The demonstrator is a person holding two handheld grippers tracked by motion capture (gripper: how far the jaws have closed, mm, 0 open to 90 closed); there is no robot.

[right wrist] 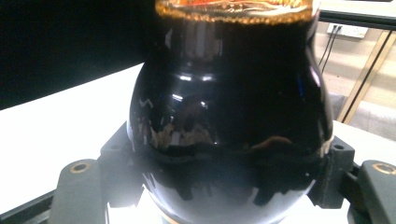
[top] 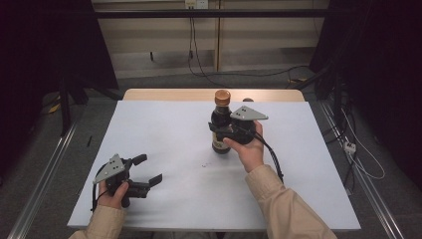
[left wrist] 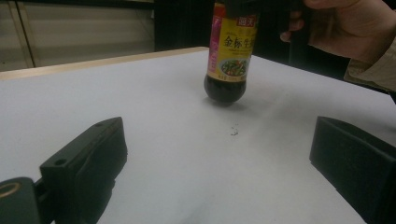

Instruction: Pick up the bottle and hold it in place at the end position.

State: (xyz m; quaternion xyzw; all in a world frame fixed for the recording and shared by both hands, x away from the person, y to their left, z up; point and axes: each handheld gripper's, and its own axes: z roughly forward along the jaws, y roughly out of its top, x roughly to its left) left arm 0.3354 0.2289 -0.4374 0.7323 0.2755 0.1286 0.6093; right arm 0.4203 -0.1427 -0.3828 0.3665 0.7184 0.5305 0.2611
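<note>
A dark soy sauce bottle (top: 219, 118) with an orange cap and a yellow label stands upright at the middle right of the white table top (top: 169, 134). My right gripper (top: 219, 133) is shut on its body, coming in from the near right side. In the right gripper view the black jaws press on both sides of the glossy dark bottle (right wrist: 229, 102). My left gripper (top: 150, 168) rests open at the near left of the table with nothing between its jaws. The left gripper view looks across the table at the bottle (left wrist: 229, 56) and the hand holding it.
A wooden table edge (top: 174, 94) shows behind the white sheet. Metal rails run along both sides of the table, and cables (top: 358, 149) lie on the floor to the right. A small dark speck (left wrist: 233, 132) marks the sheet near the bottle.
</note>
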